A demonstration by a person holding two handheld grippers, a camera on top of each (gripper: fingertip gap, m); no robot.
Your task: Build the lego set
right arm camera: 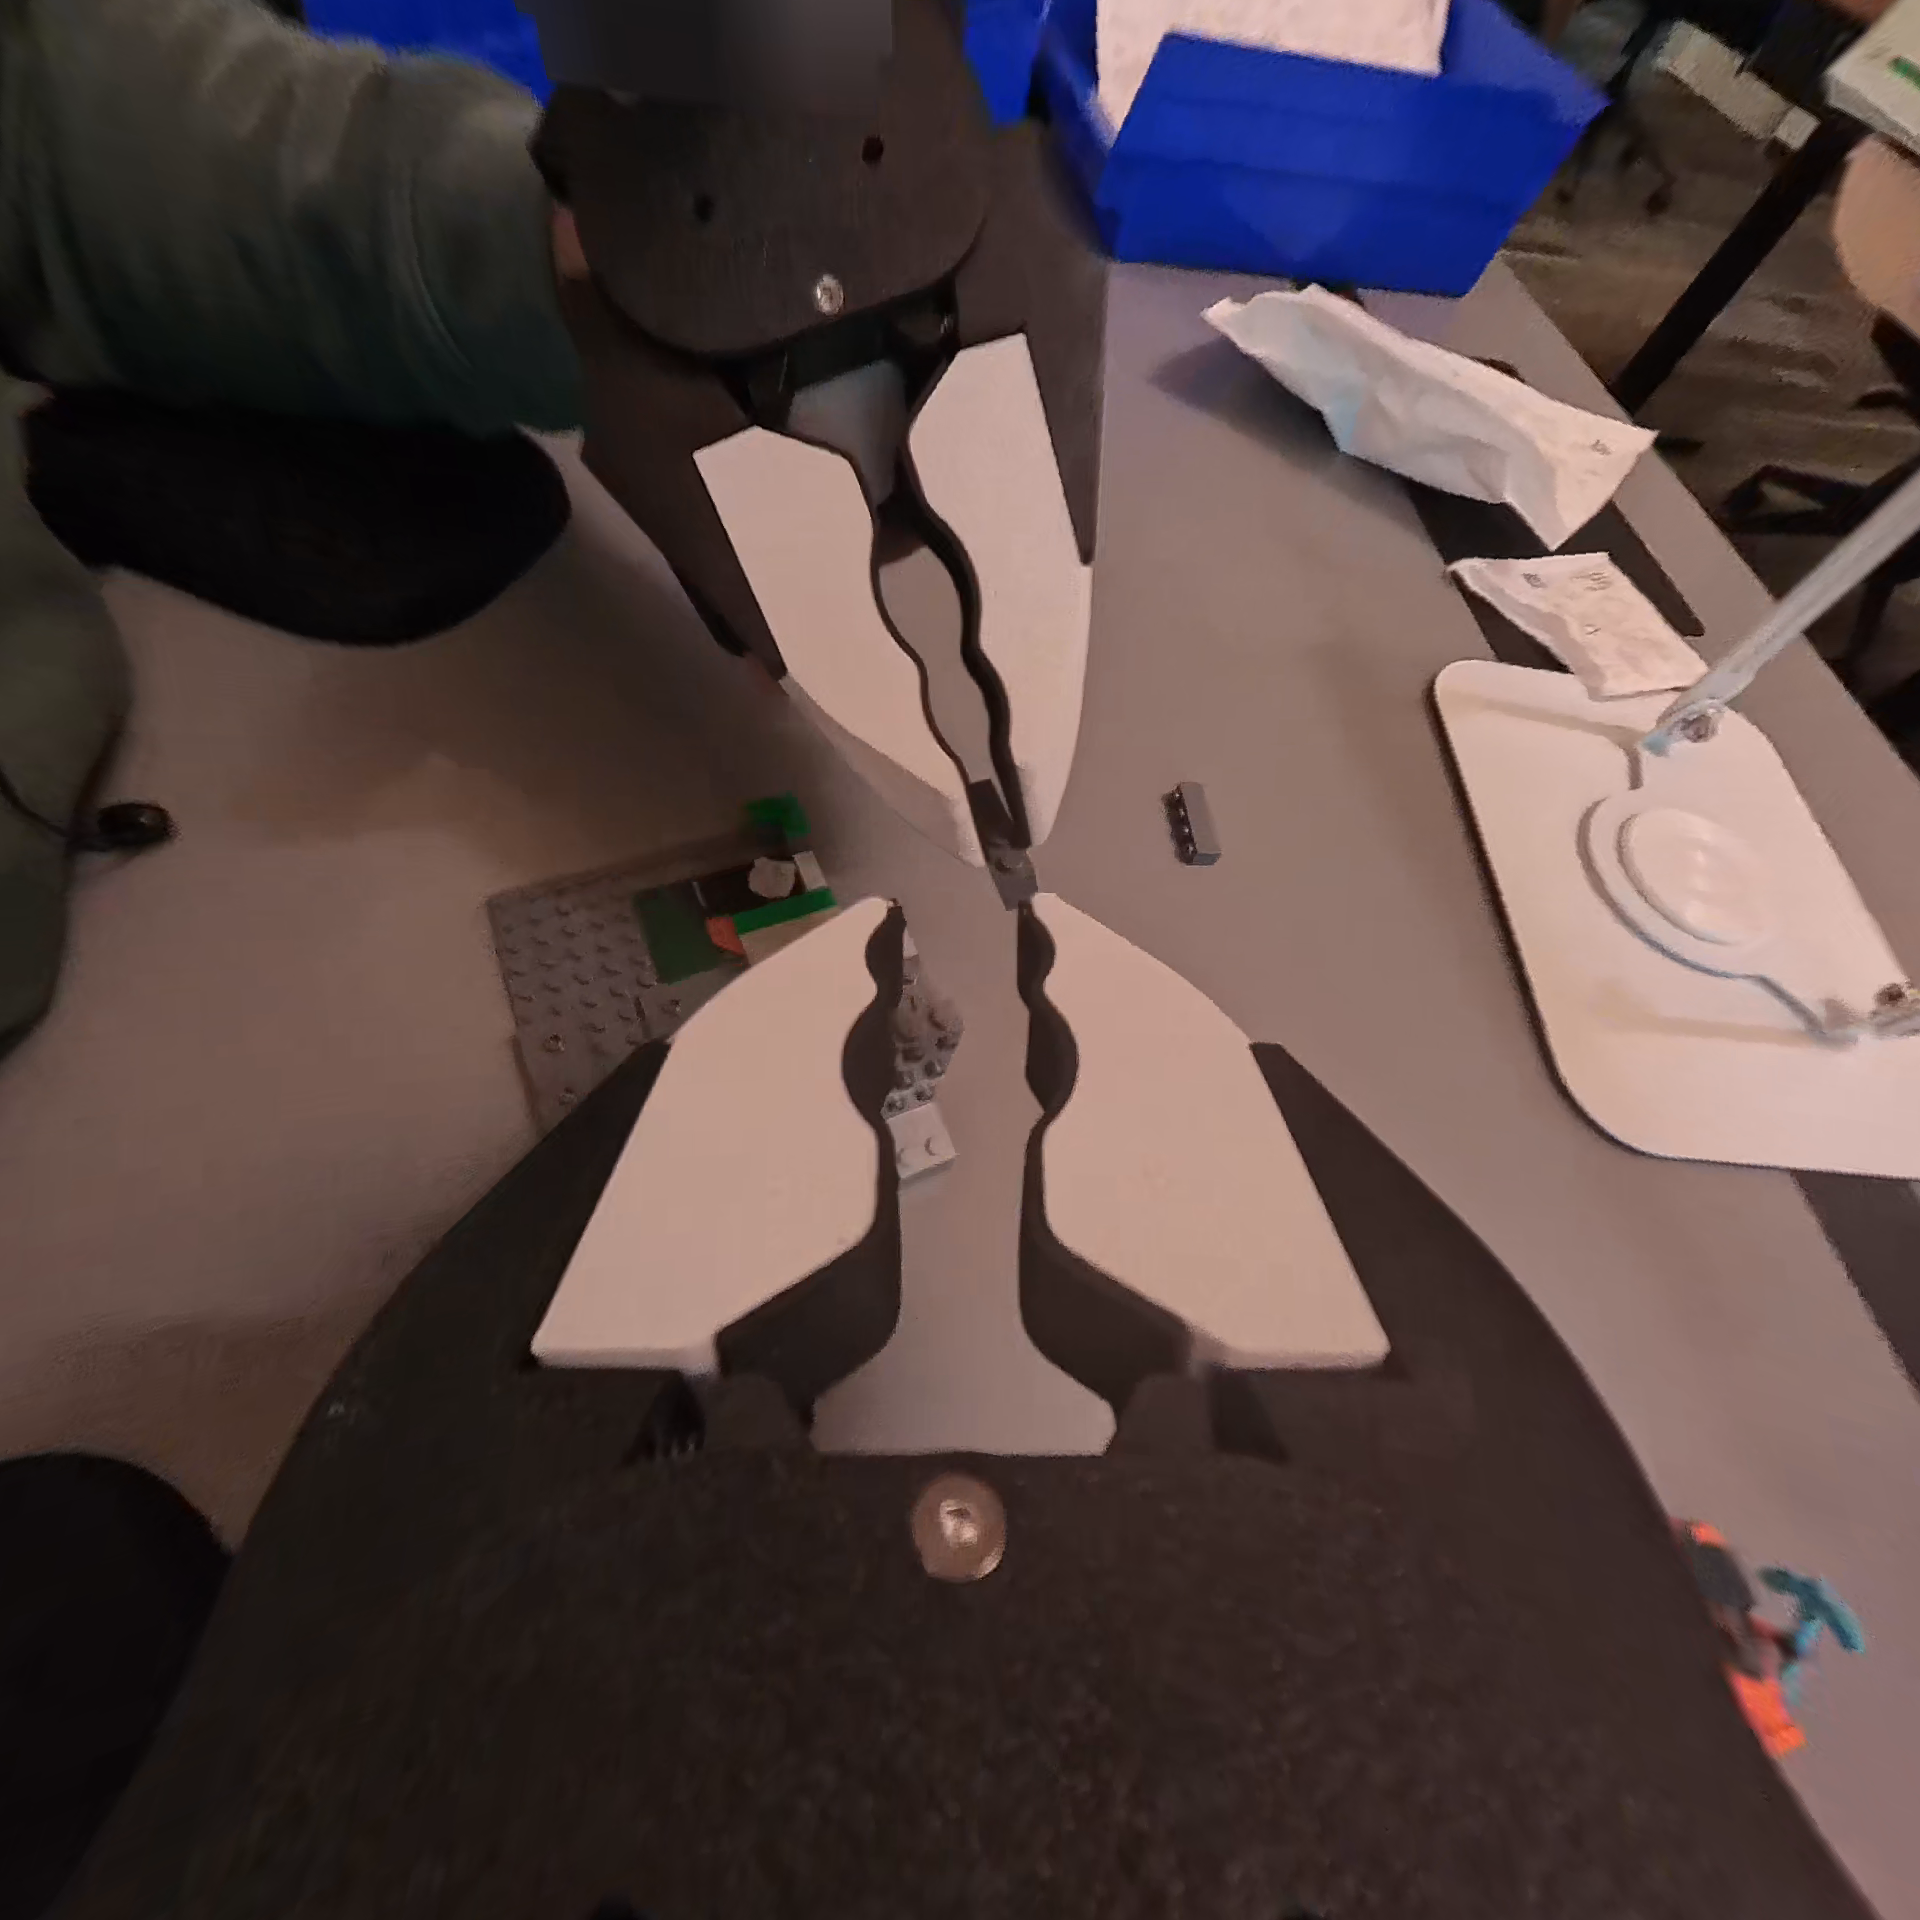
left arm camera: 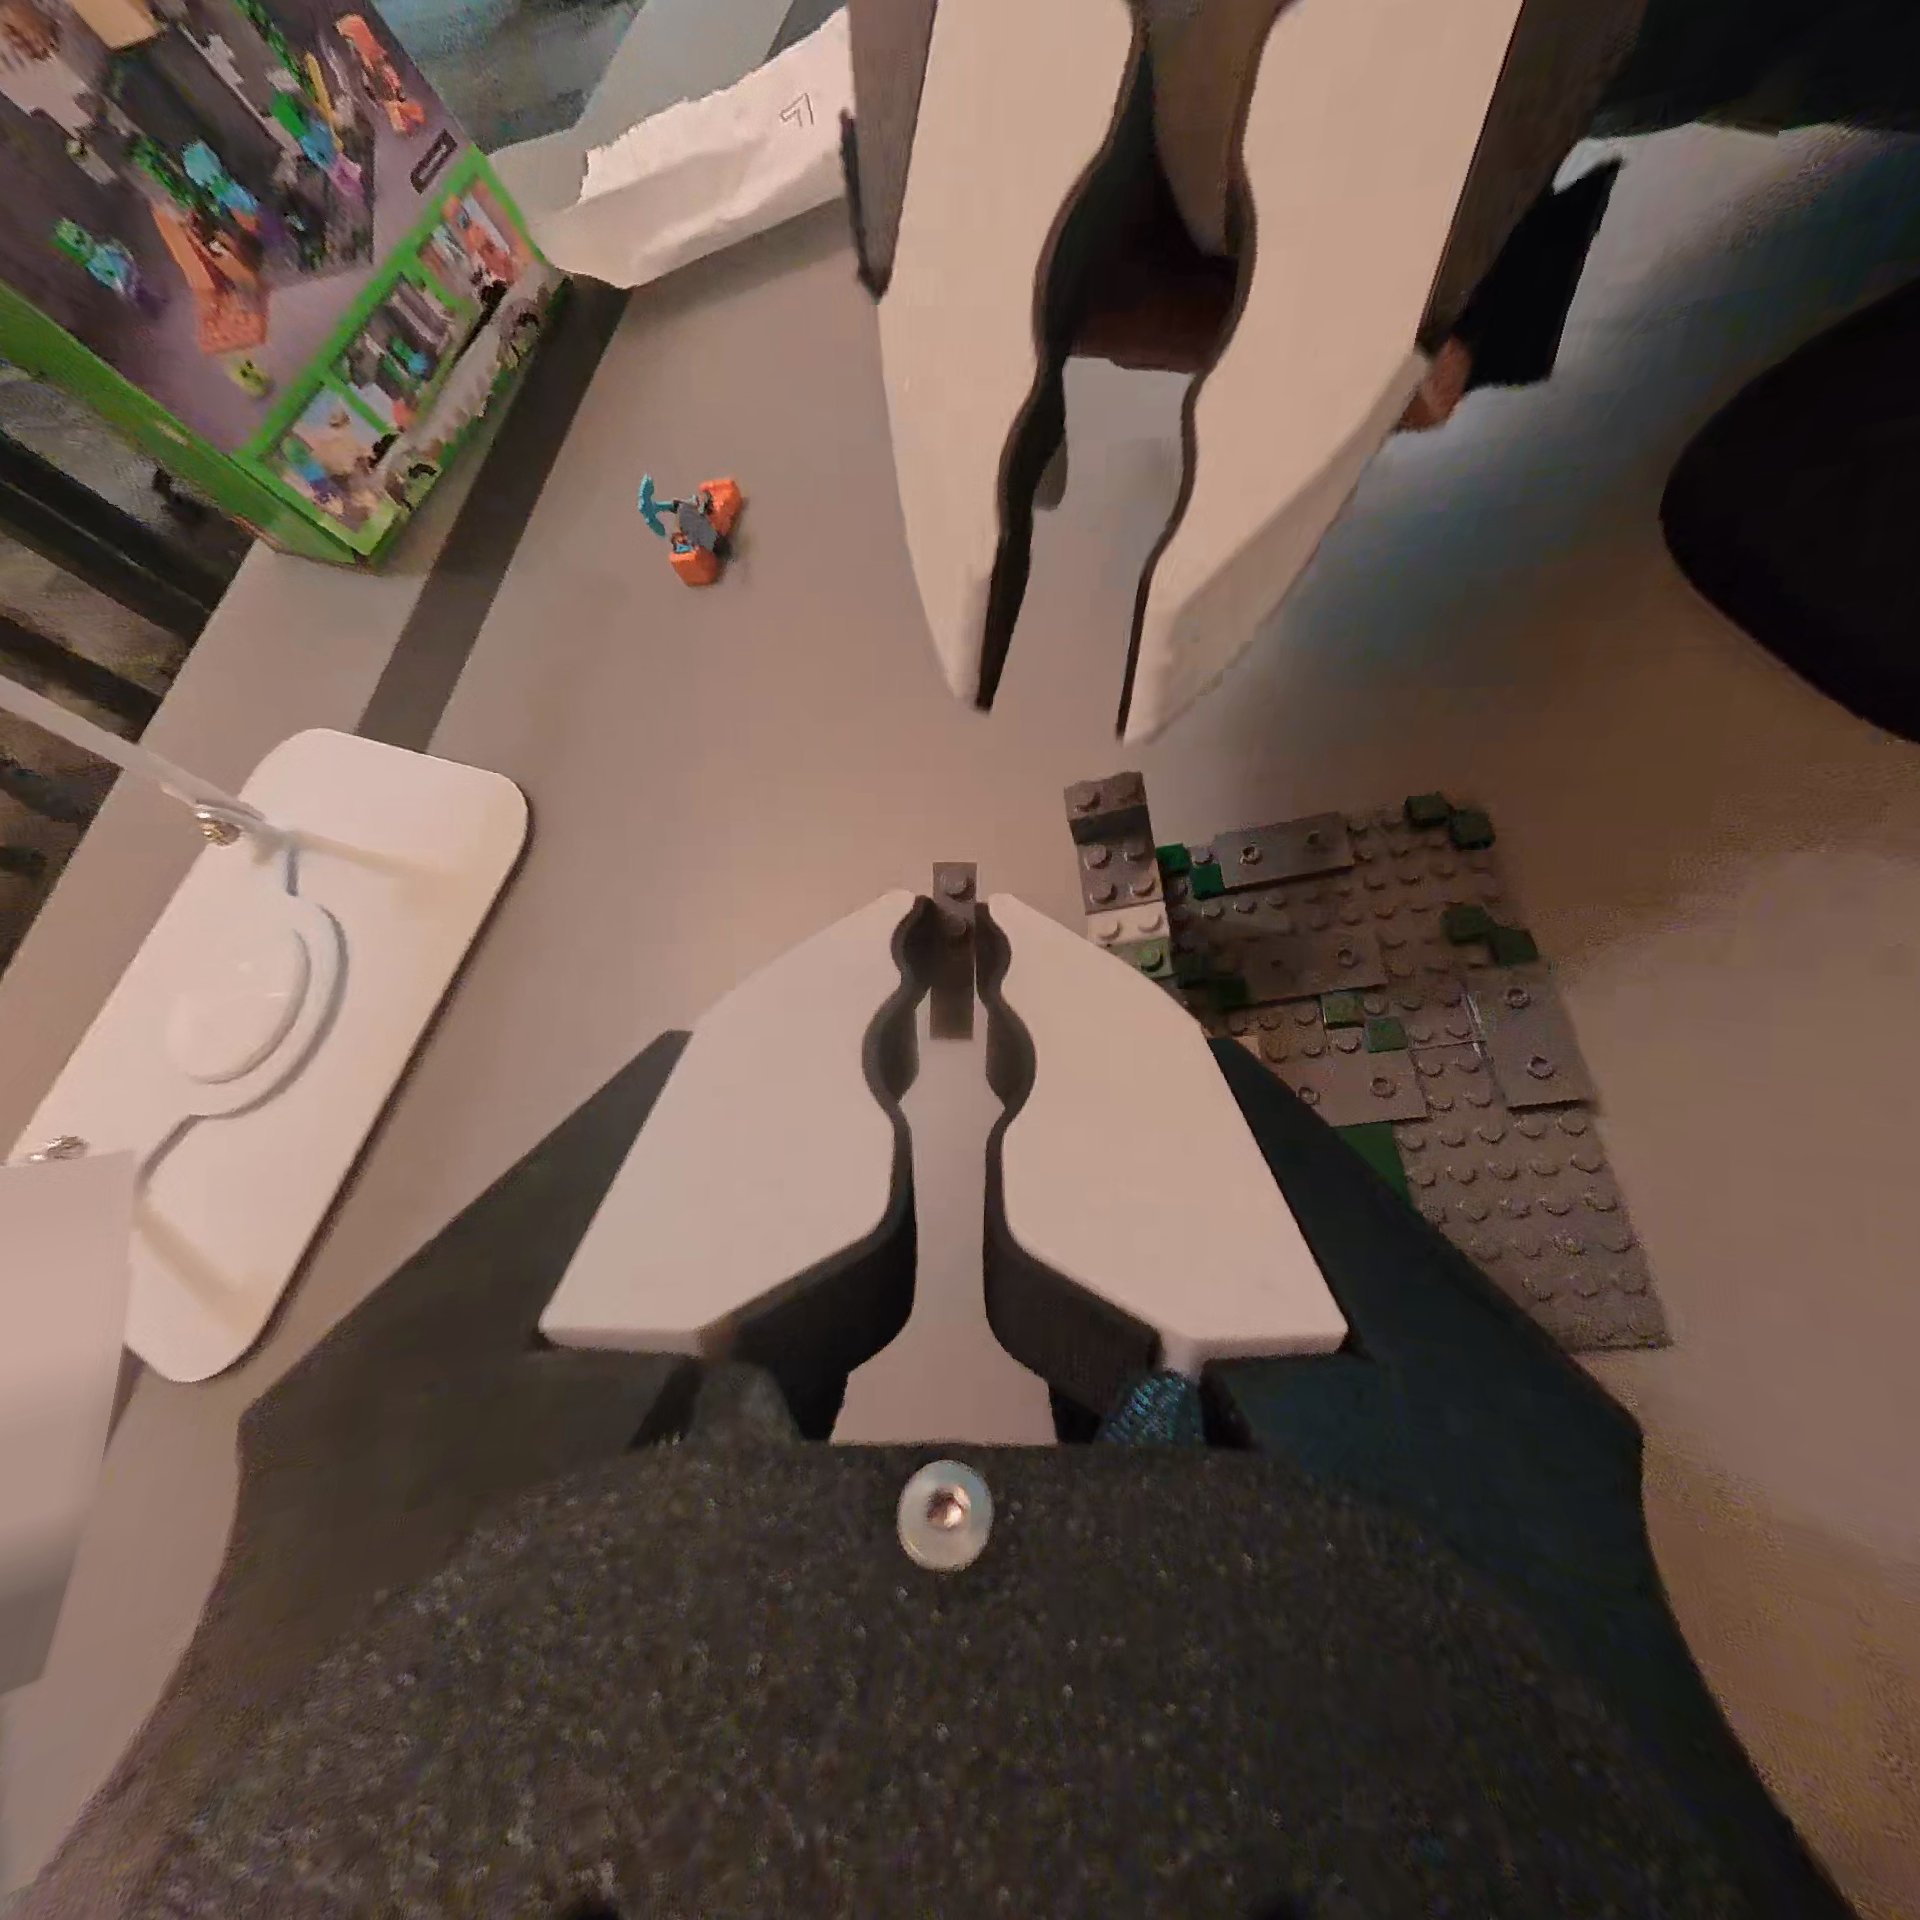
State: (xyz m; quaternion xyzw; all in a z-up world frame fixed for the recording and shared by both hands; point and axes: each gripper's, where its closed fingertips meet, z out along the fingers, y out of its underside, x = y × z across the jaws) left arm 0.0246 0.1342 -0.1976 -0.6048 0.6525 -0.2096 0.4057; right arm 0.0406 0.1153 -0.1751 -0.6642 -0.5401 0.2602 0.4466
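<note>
Two grippers face each other tip to tip over your grey table point(left arm camera: 790, 727), and the coming move turns on the short gap between them. Largest first: the grey studded baseplate point(left arm camera: 1496, 1143) with its green and dark tiles lies flat to the right of your left gripper point(left arm camera: 954, 902), close beside its right finger; in the right wrist view the same baseplate point(right arm camera: 582, 977) sits to the left of your right gripper point(right arm camera: 956, 914), partly hidden under its left finger. A low stack of grey and white bricks point(left arm camera: 1117, 862) stands at the baseplate's near corner, just beside the left tips. Your left gripper is clamped narrow on a thin dark grey strip point(left arm camera: 954, 951), whose long axis runs straight along the fingers, studded end poking out toward the other tool. Your right gripper stands parted with nothing between its fingers; the strip's free end point(right arm camera: 1013, 878) hangs just ahead of its right fingertip, not between the tips. Judgement: either the right takes the strip end-on, or the left swings it right onto the stack; the left is plainly nearer. One loose dark brick point(right arm camera: 1193, 823) lies on the table to the right, apart.
</note>
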